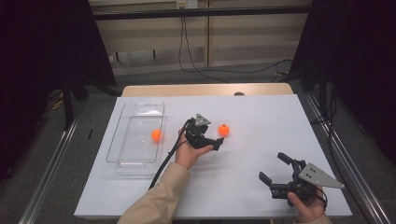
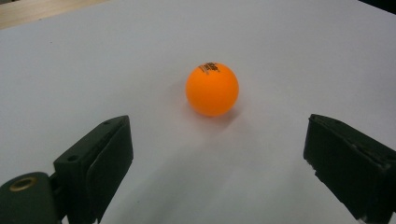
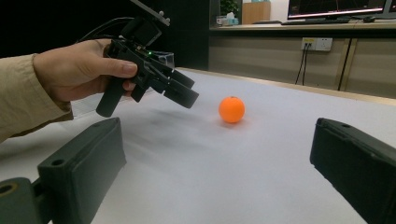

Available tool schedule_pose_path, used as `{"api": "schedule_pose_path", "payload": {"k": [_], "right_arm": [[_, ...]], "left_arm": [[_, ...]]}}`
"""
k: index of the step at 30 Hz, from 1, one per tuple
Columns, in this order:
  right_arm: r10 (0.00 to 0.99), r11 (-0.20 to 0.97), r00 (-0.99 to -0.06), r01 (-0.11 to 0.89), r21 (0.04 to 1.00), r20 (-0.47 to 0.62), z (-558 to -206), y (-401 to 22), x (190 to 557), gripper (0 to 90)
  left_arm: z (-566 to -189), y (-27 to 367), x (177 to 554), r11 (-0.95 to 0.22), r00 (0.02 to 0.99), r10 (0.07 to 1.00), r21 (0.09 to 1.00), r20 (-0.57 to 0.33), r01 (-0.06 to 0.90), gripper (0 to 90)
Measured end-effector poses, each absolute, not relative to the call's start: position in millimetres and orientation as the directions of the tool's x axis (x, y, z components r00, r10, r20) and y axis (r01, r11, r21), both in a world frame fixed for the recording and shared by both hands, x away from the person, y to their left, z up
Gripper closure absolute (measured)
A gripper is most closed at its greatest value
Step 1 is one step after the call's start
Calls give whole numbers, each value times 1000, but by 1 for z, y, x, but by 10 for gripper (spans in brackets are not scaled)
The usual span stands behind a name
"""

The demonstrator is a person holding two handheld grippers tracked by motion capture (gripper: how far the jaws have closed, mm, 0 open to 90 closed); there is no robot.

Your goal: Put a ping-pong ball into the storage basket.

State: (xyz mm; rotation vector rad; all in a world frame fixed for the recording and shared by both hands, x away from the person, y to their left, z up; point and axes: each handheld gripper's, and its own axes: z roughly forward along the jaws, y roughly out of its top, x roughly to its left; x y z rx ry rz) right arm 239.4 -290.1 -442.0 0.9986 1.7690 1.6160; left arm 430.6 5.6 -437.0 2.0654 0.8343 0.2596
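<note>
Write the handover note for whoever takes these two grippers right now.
Left gripper: open, empty, aimed at the orange table-tennis ball on the white table top, not touching it.
Right gripper: open, empty, near the table's front right.
Clear plastic tray: at the left, holding a second orange ball.
Done: one ball in the tray.
Left: probably grasp the loose ball and put it in the tray too.
</note>
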Motion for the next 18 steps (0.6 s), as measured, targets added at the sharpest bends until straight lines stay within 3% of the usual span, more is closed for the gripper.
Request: {"api": "schedule_pose_path", "payload": {"k": [18], "right_arm": [[809, 7, -581, 164, 986, 91, -442, -290, 240, 24]], "left_arm": [[-440, -3, 436, -389, 748, 652, 793, -123, 469, 82]]}}
